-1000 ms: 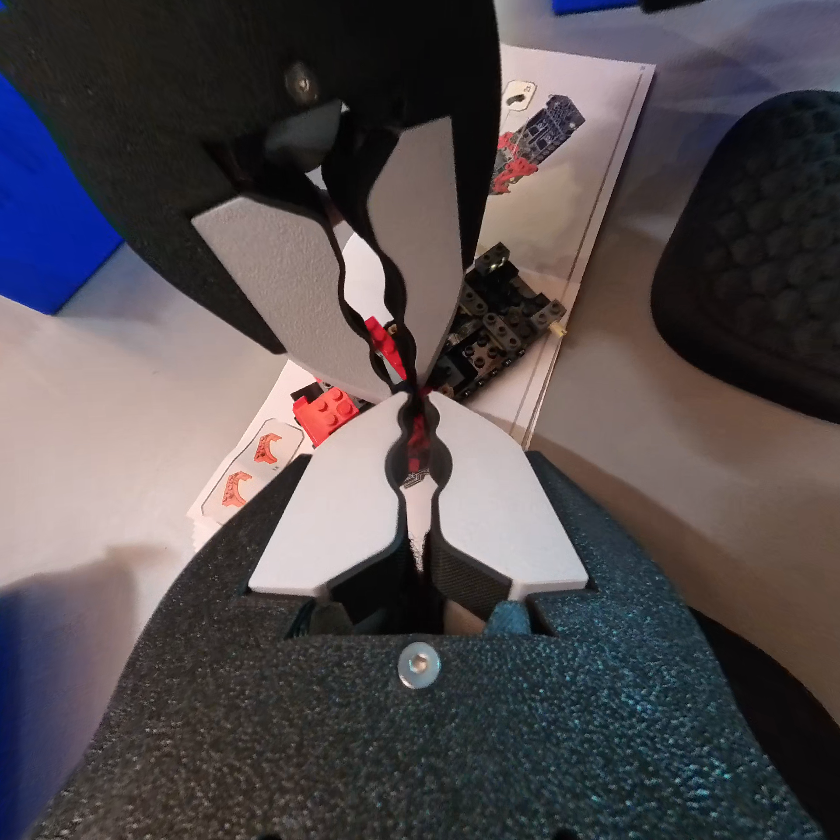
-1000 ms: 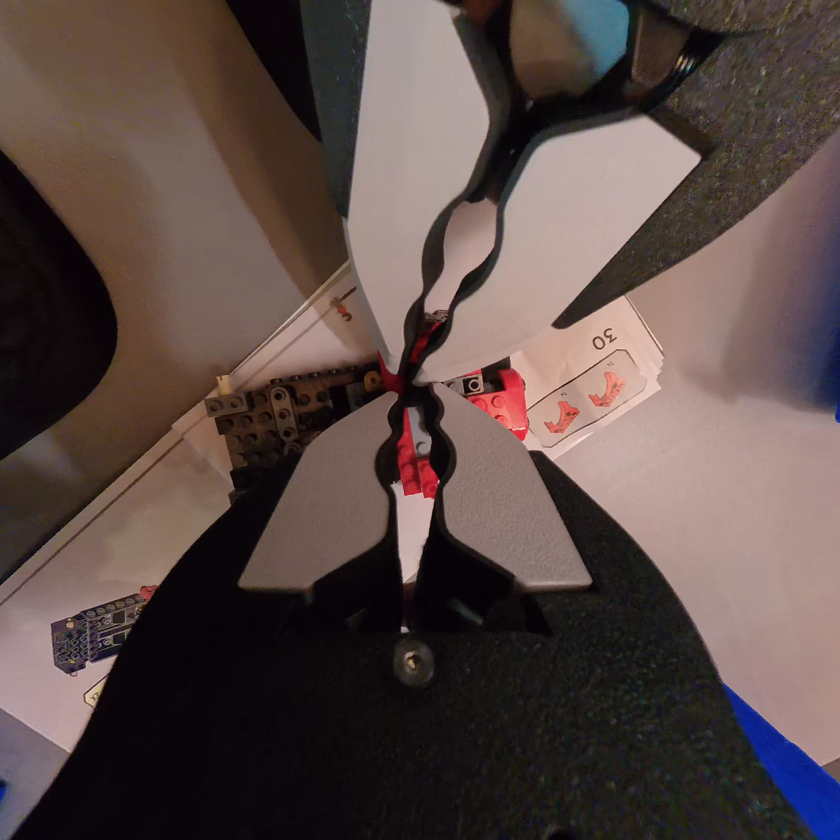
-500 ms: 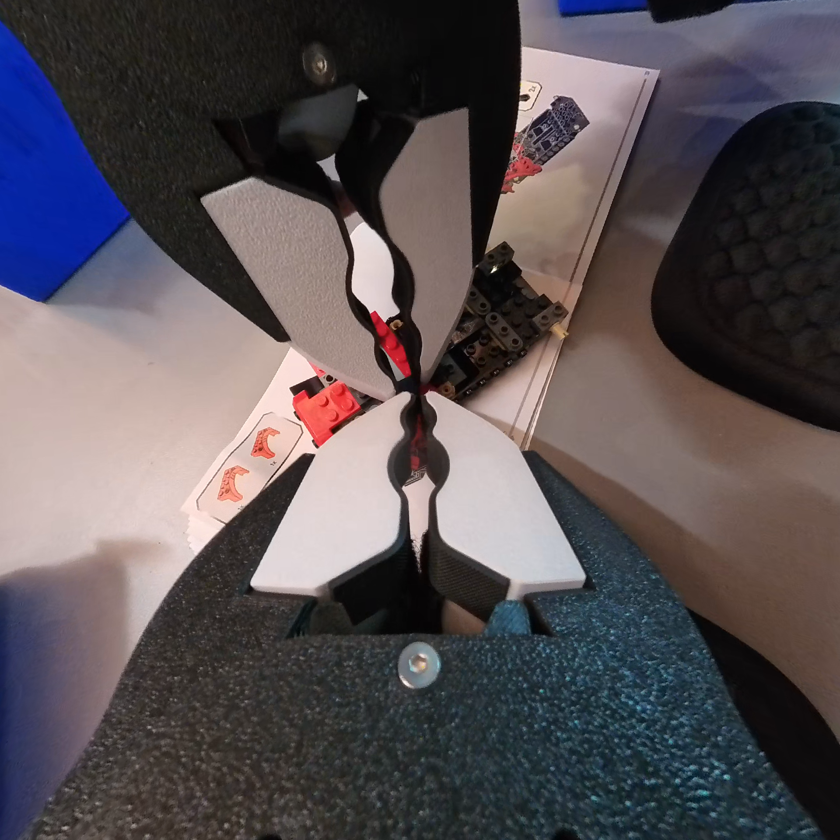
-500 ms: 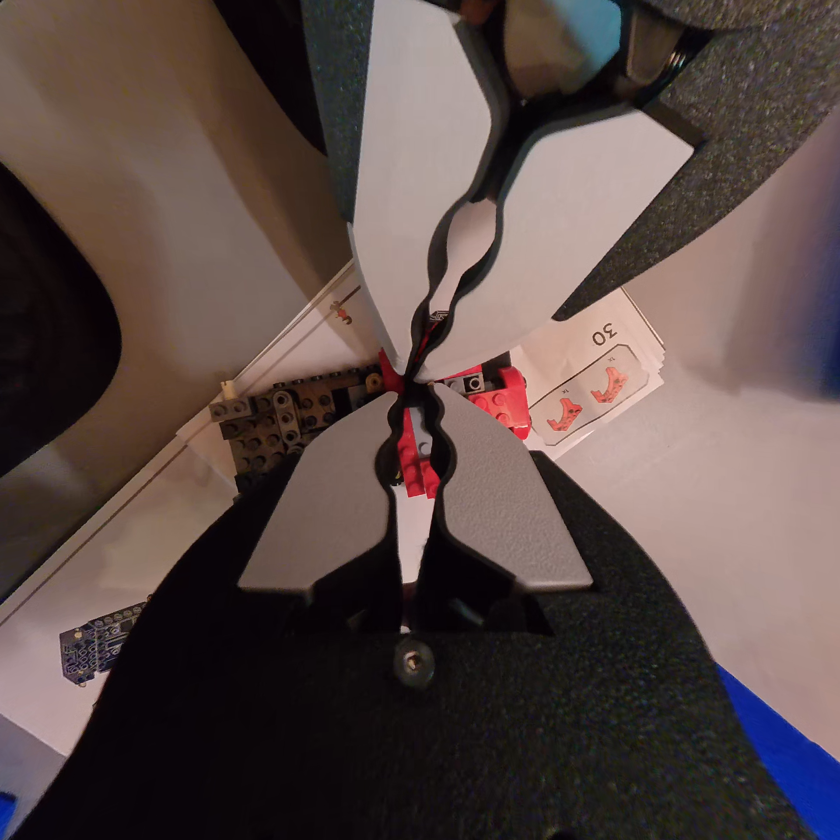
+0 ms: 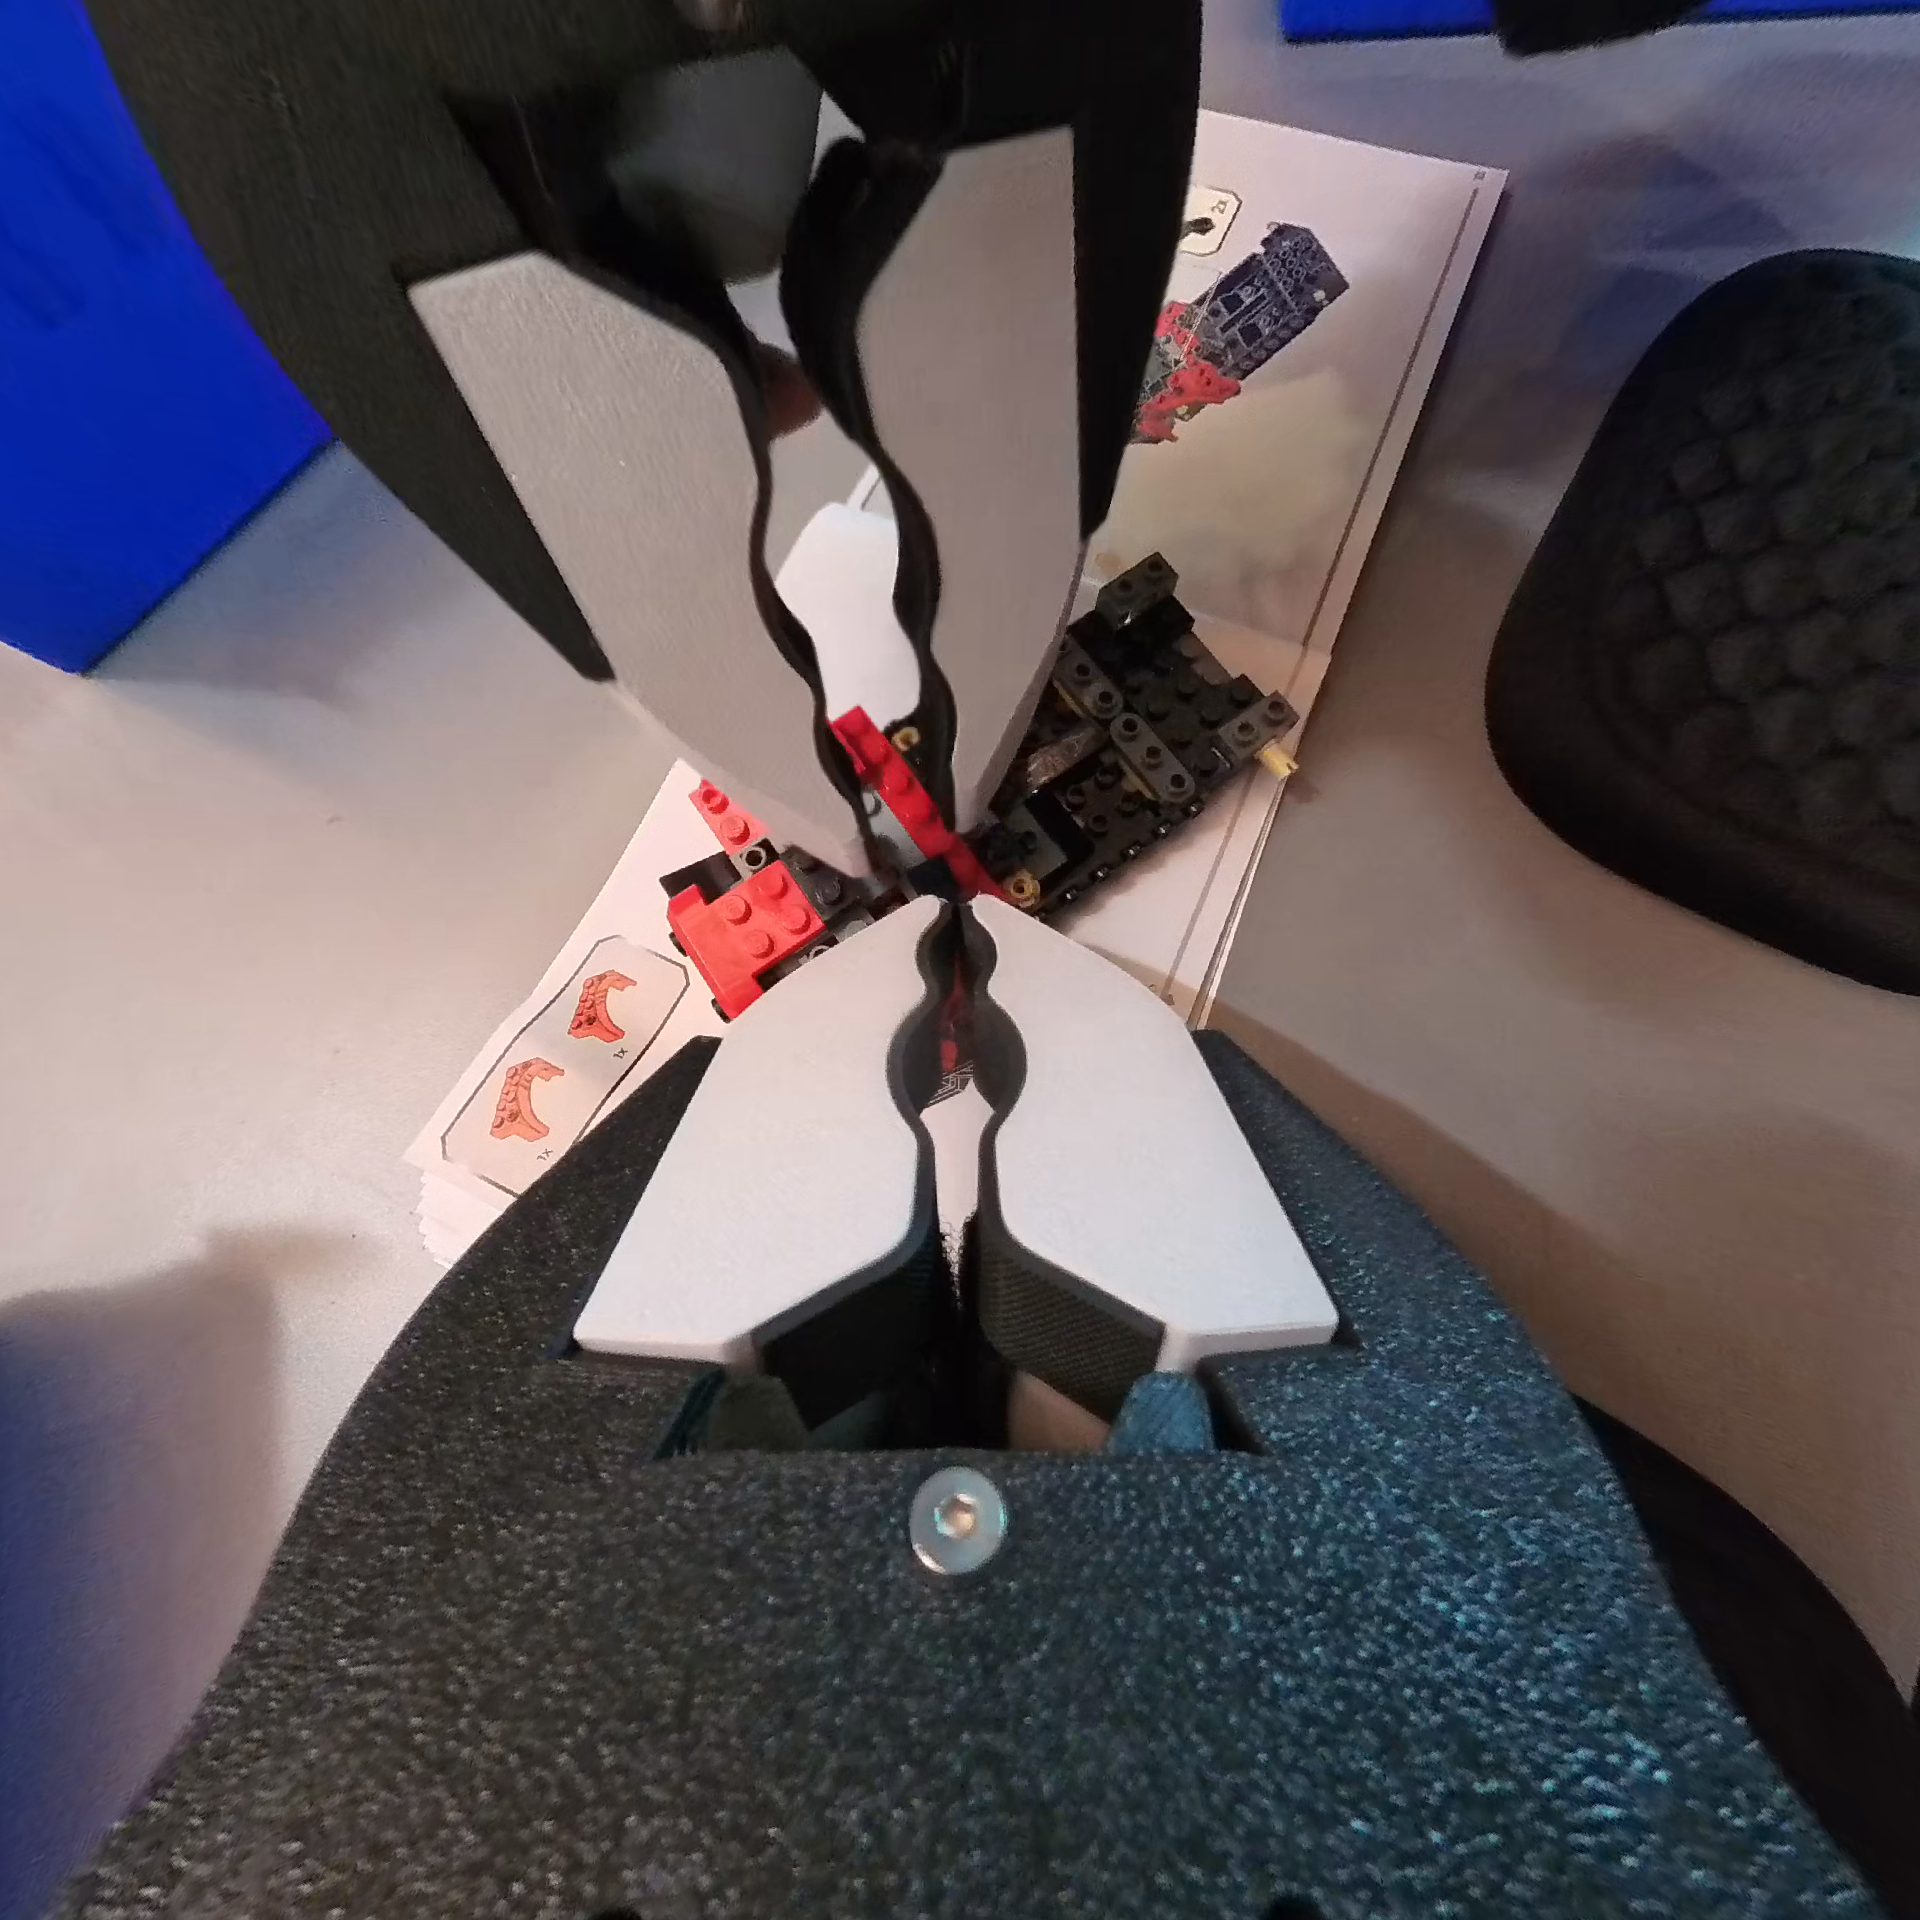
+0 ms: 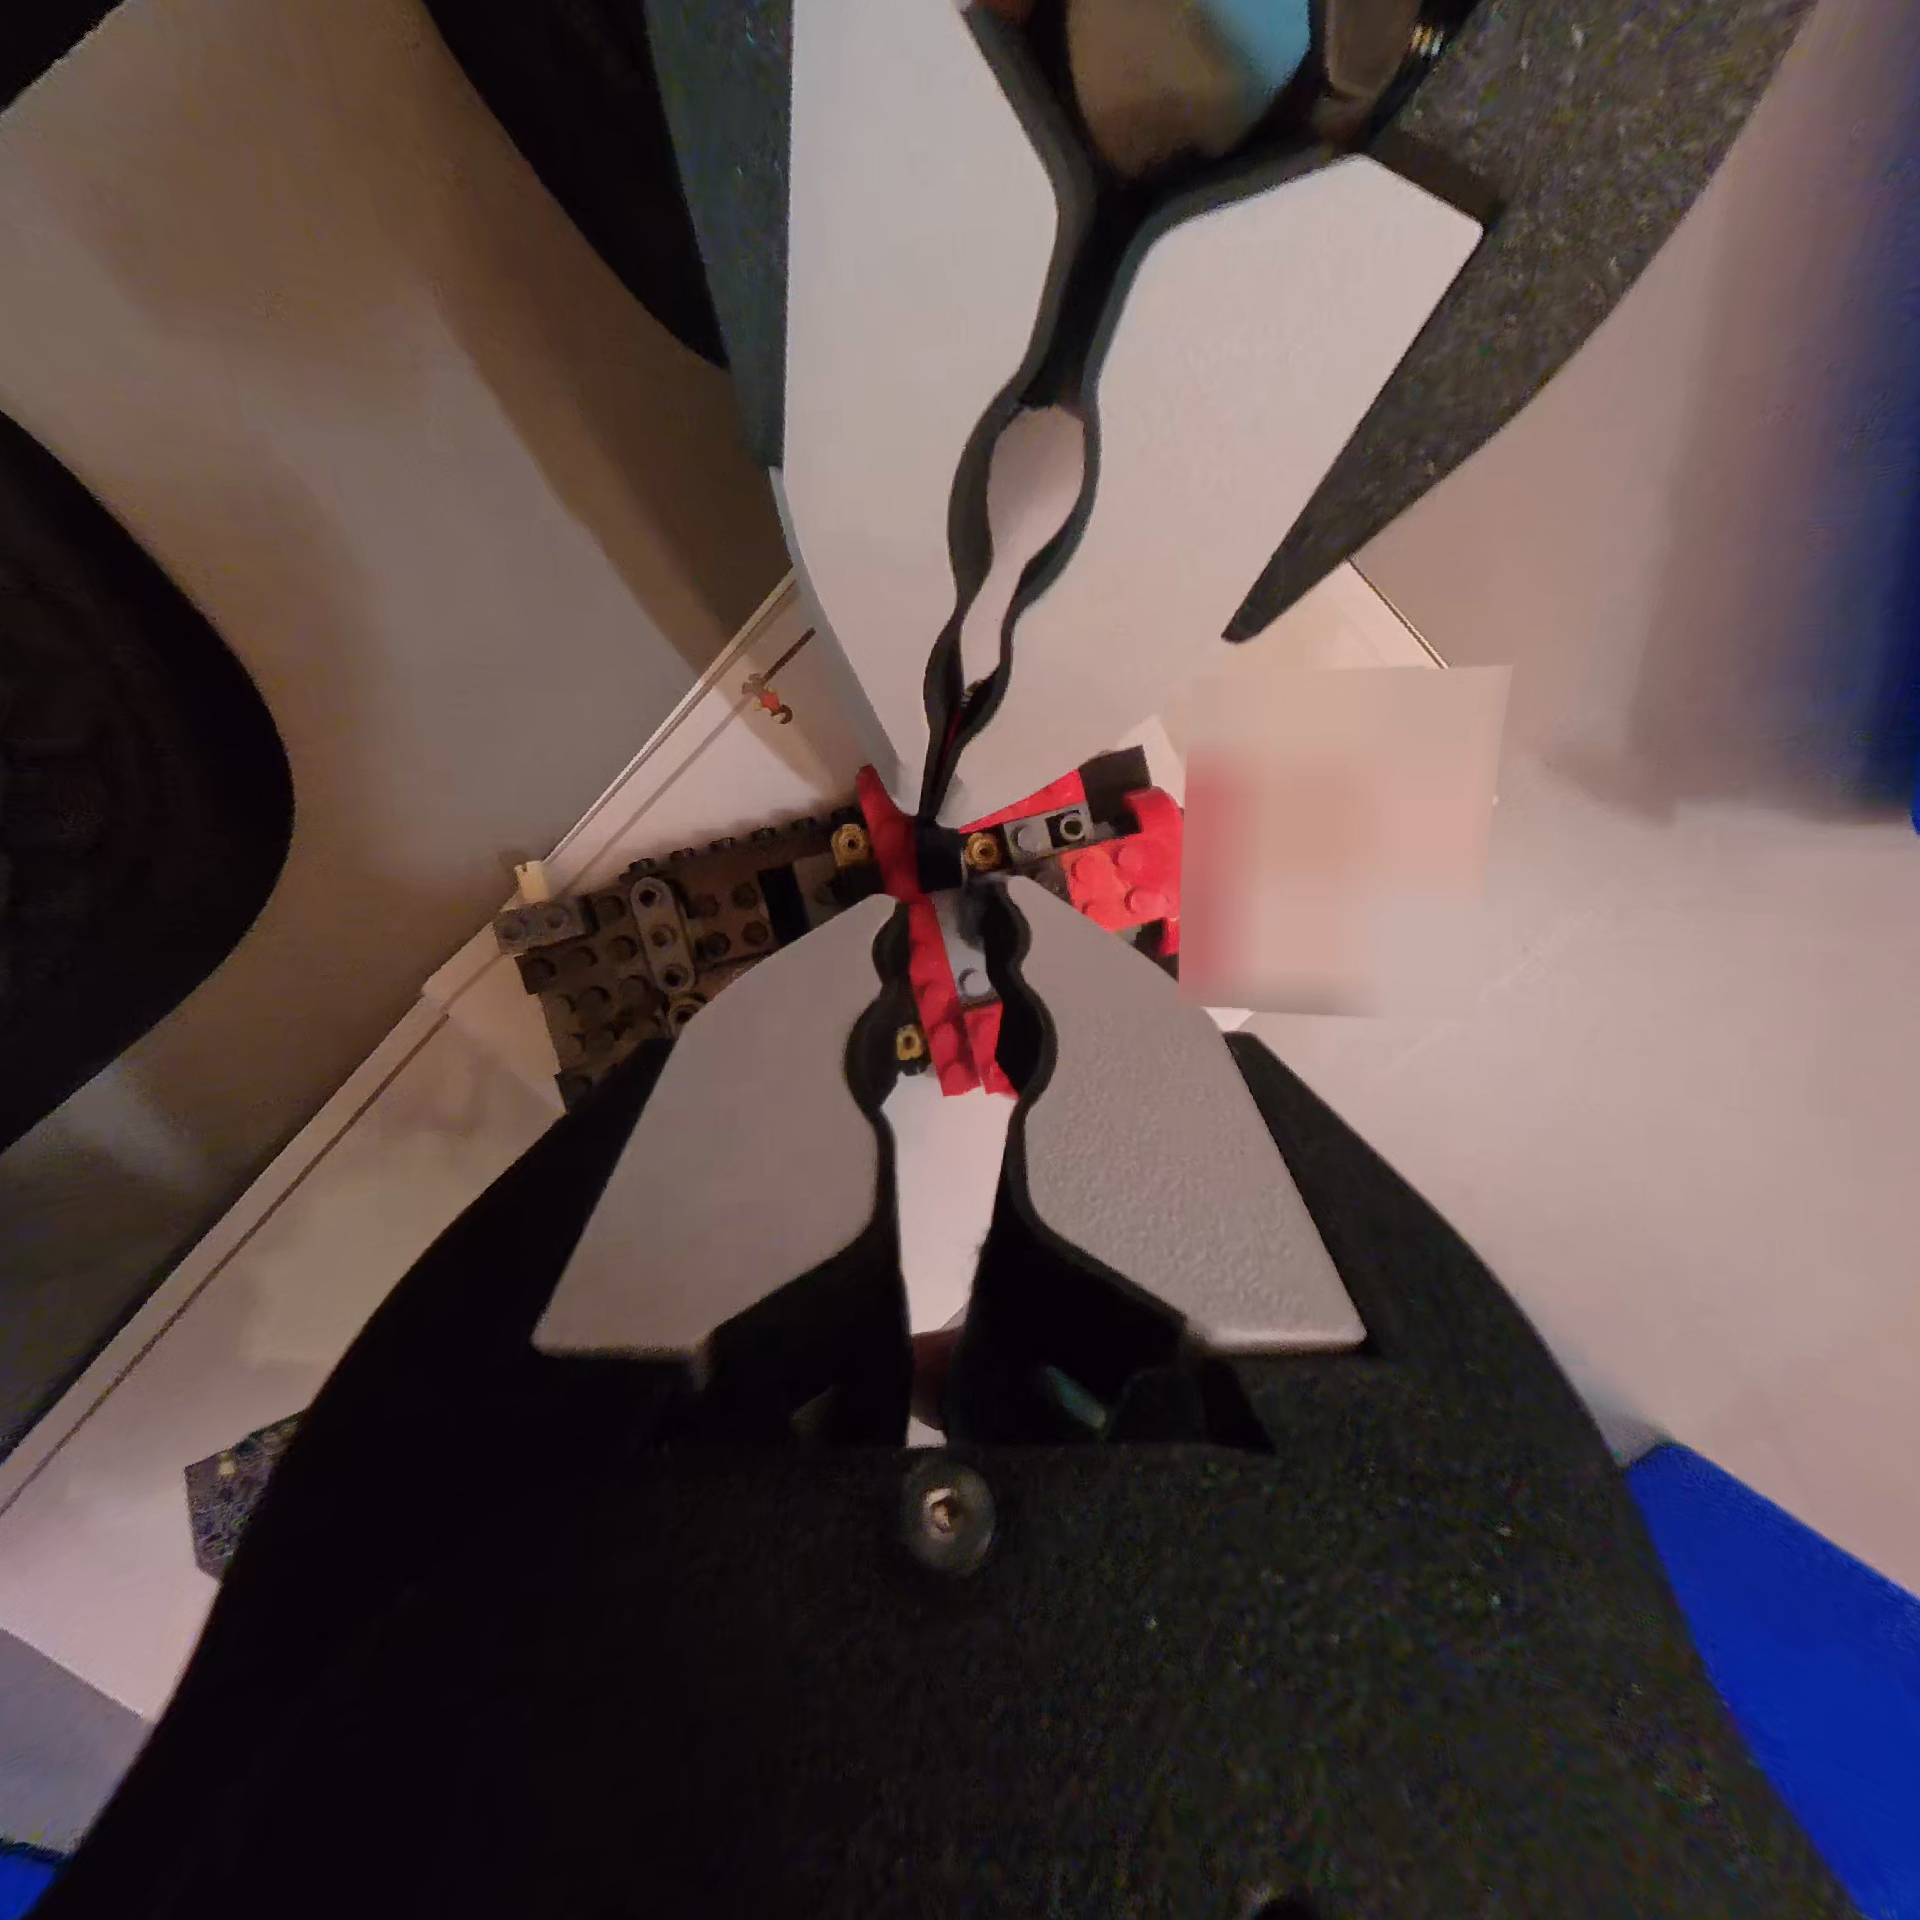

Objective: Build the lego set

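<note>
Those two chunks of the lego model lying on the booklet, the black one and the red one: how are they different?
The black section is the larger one, a long studded frame; the red section is a short, blocky cluster. The black section lies farther off in the left wrist view, the red section nearer, by the pictured red parts. Both rest on the instruction booklet, joined where the two grippers meet.

lego model (image 5: pixel 1132 748) on instruction booklet (image 5: pixel 1299 436), booklet on table (image 5: pixel 260 883).

2 wrist cameras, each looking forward and down along its own fingers at close range. Left gripper (image 5: pixel 954 914) and right gripper (image 6: pixel 948 902) face tip to tip; both views share the model (image 5: pixel 1127 738) (image 6: pixel 644 935) and booklet (image 5: pixel 1299 416) just beyond the tips.
</note>
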Demonstrator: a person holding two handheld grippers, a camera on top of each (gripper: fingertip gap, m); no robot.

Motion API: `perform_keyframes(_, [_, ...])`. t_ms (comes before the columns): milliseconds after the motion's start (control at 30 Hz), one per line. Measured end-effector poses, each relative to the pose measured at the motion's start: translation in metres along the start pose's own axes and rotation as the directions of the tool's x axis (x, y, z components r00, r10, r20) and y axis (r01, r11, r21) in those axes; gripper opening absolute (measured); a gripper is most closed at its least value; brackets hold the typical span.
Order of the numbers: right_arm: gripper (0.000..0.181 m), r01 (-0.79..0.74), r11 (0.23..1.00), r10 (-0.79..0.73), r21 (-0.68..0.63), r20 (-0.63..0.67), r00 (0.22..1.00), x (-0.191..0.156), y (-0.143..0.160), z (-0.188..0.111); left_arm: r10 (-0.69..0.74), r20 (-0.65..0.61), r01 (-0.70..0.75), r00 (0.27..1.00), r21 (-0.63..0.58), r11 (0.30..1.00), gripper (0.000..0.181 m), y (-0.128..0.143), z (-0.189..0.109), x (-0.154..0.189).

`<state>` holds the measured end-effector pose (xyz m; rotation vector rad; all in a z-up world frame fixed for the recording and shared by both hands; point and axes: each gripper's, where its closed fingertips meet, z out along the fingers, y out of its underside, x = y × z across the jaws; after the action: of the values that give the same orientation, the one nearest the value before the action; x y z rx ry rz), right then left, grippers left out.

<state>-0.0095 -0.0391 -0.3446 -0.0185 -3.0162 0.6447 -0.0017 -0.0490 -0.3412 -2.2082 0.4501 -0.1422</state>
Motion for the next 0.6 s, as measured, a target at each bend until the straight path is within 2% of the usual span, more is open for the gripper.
perform_keyframes(333, [0.008,-0.023,0.996,0.025,0.086,-0.022,0.999,-0.0017,-0.0046,-0.0087,-0.002,0.0,0.002,1.0,0.0,1.0,0.0,-0.0001,0.0,-0.0001])
perform_keyframes(600, [0.008,-0.016,0.995,0.018,0.093,-0.018,1.0,-0.0022,-0.0086,-0.0046,-0.005,-0.001,0.005,1.0,0.0,1.0,0.0,-0.0001,0.0,-0.0002])
